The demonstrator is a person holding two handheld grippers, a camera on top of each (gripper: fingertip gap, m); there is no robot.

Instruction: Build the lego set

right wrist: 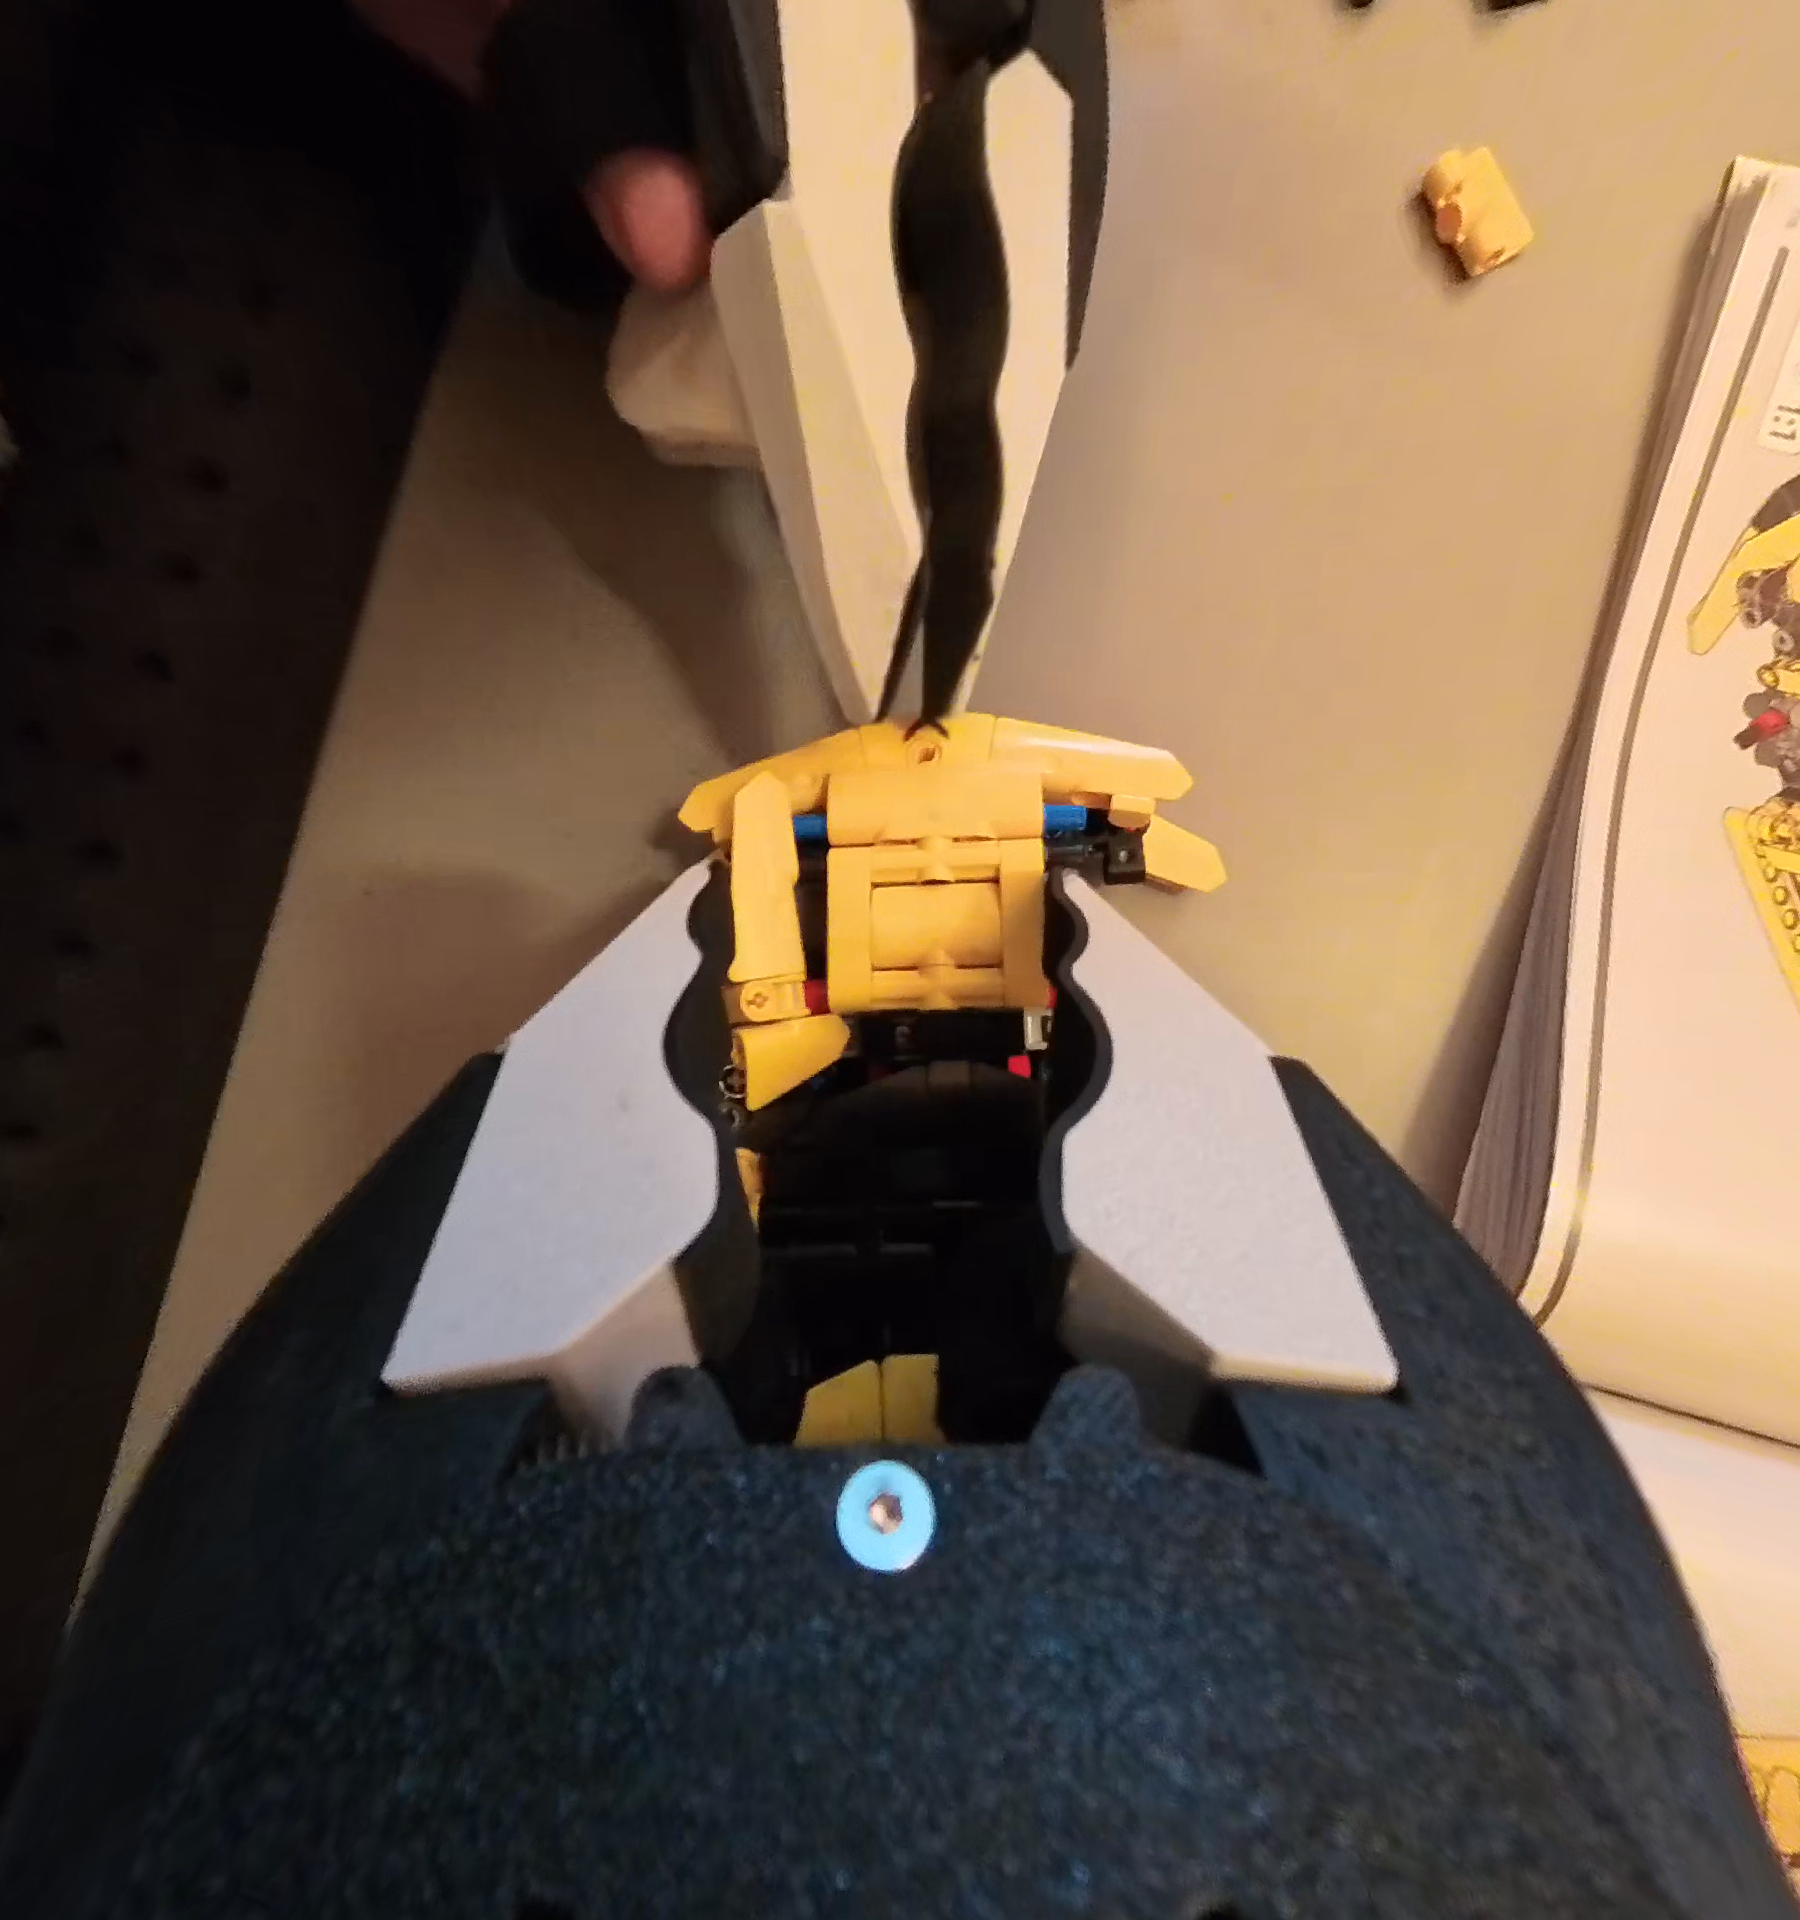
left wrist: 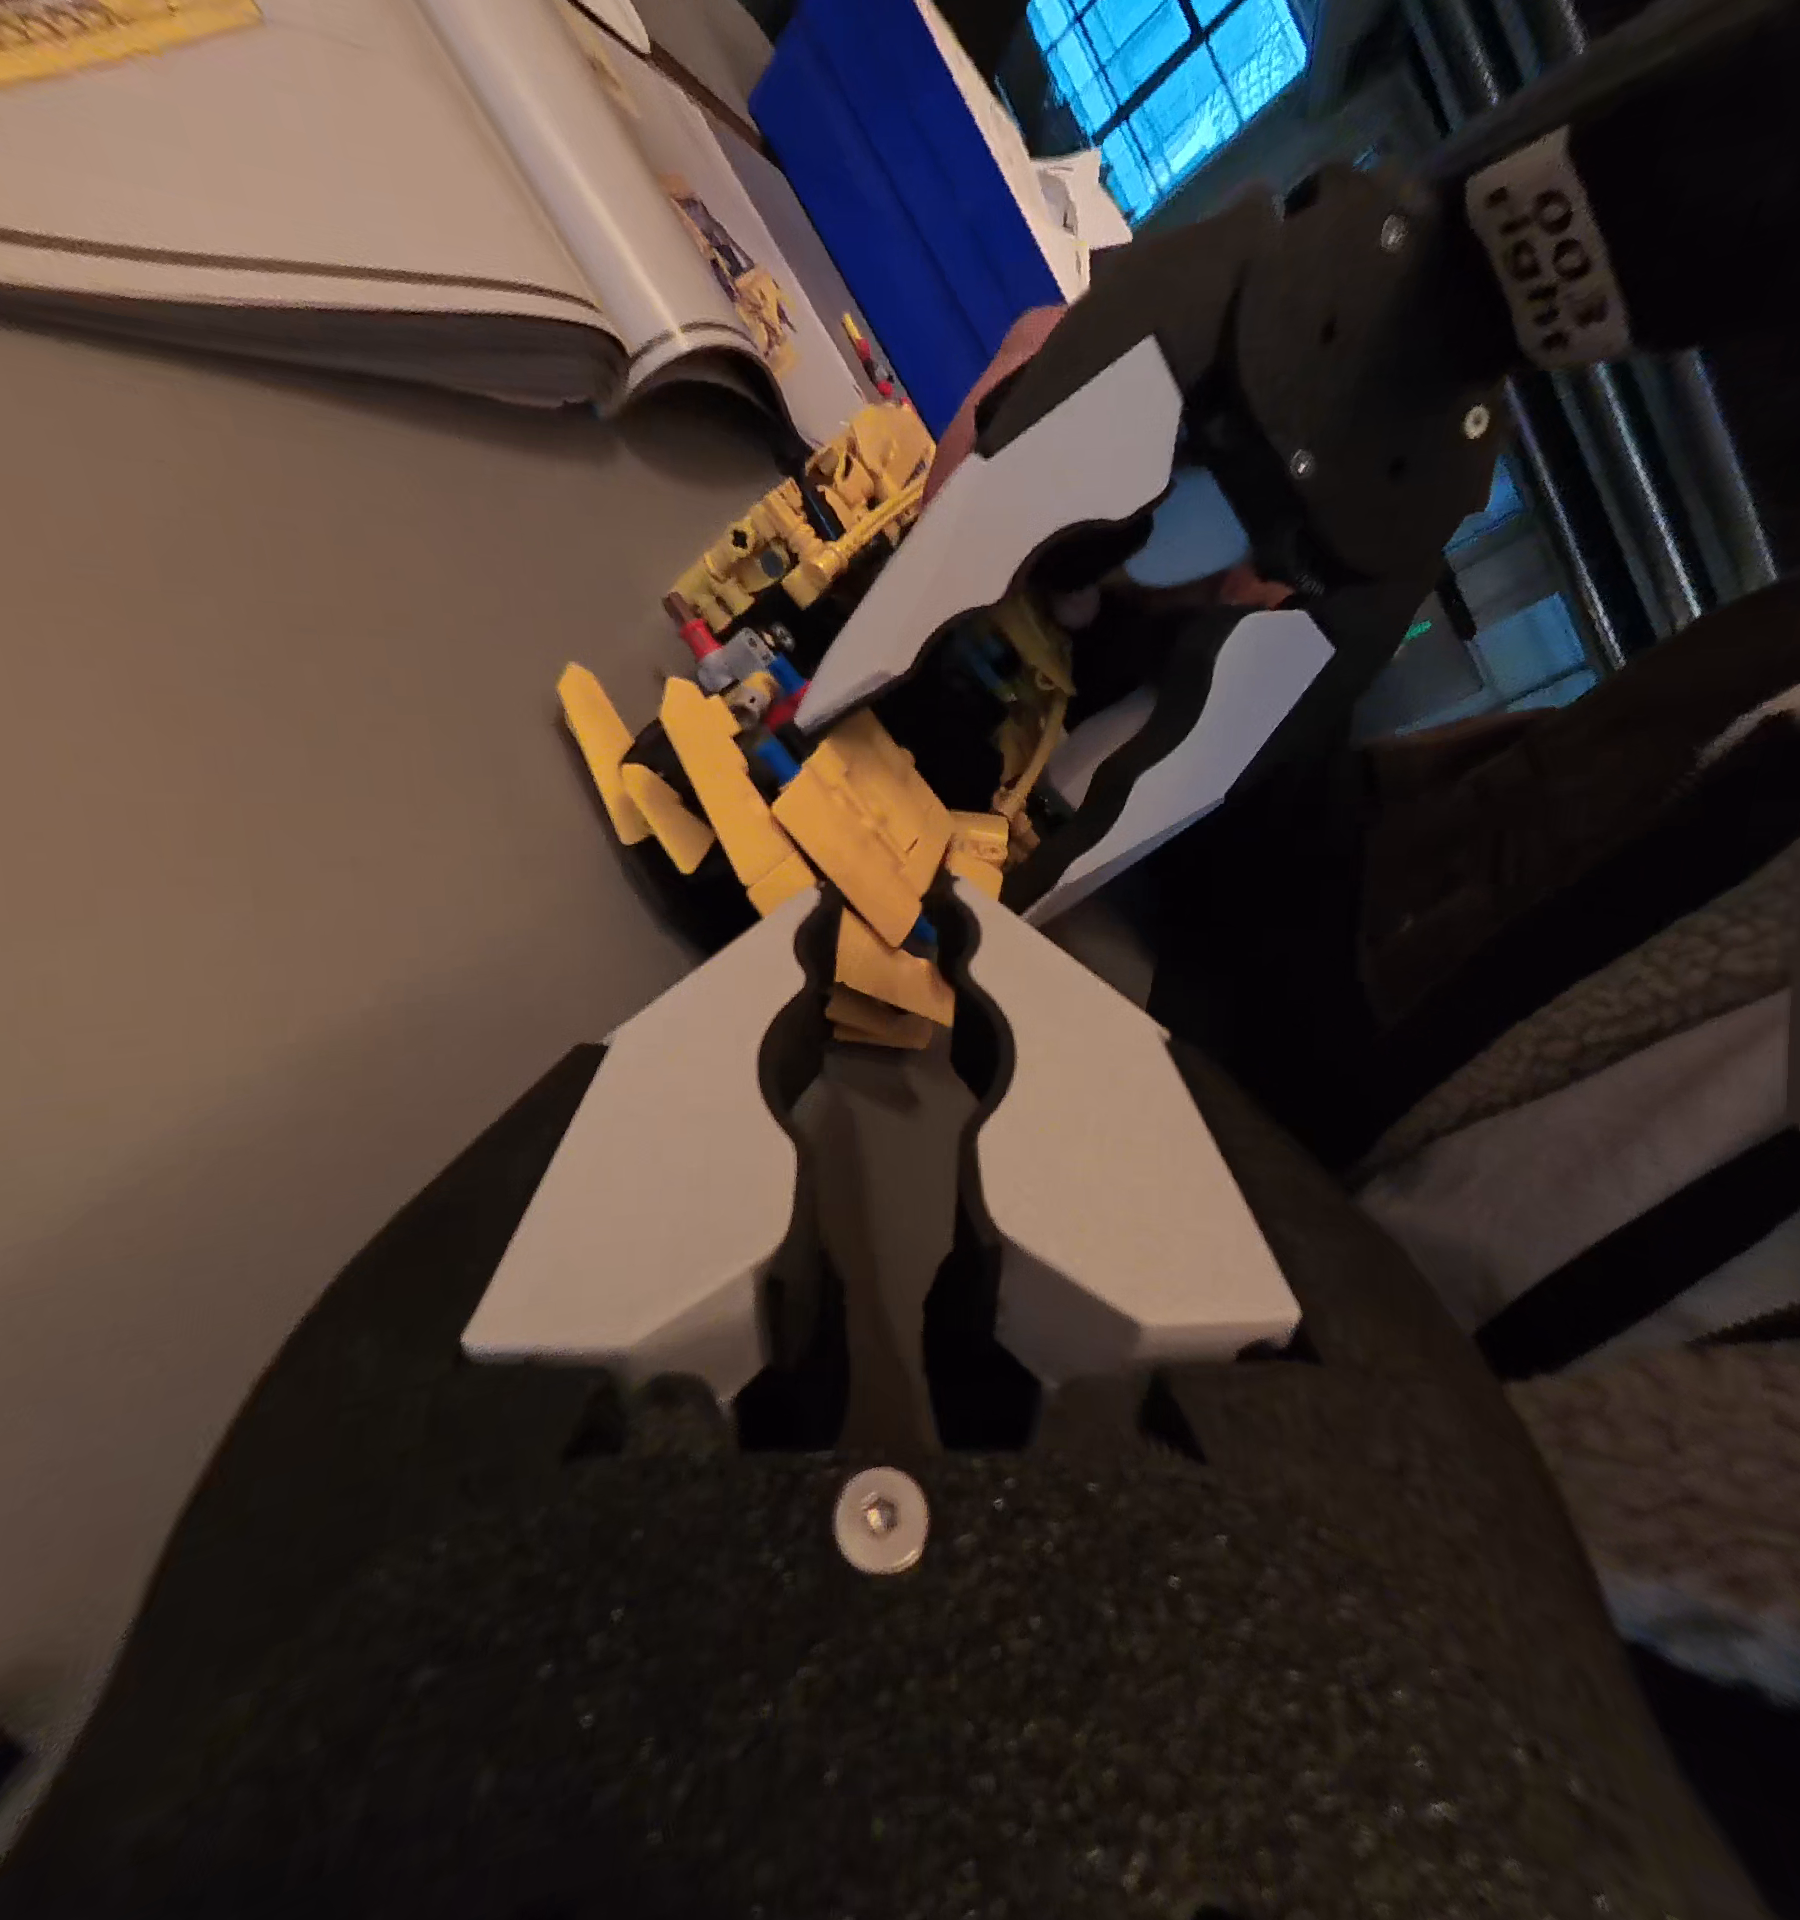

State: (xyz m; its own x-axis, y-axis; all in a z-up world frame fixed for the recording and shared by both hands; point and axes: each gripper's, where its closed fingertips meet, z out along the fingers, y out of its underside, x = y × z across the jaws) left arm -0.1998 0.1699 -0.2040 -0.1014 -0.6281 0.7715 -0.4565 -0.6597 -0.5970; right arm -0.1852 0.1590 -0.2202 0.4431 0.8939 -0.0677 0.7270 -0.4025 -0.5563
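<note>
Both claws gripped one yellow-and-black lego model [right wrist: 906, 935] held over the pale tabletop [right wrist: 1239, 520] near its edge. The right claw [right wrist: 880, 925] was clenched around the model's black middle, its two grey fingers pressing the flanks, the yellow panelled end sticking out past the fingertips. The left claw [left wrist: 880, 925] was clenched on a yellow panel at the model's other end; in the right wrist view it [right wrist: 917, 717] came down from above, its tips meeting the model's top edge.

Around them lay an open instruction booklet [right wrist: 1654, 831], its thick stack of glossy pages curling up and printed with a yellow build picture. One loose yellow brick [right wrist: 1476, 213], small and blocky with round pin holes, sat on the tabletop between the left claw and the booklet, apart from both. A blue flat box [left wrist: 896, 229] stood behind the booklet in the left wrist view, with a blue-lit window [left wrist: 1176, 94] beyond.

The model was hard plastic: smooth angled yellow panels, black beams, and blue and red pins showing in the gaps. The claws' fingers were matte grey with wavy black inner pads, on rough-textured black bodies, each with one silver screw. A person's hand [right wrist: 647, 223] showed blurred behind the left claw.
</note>
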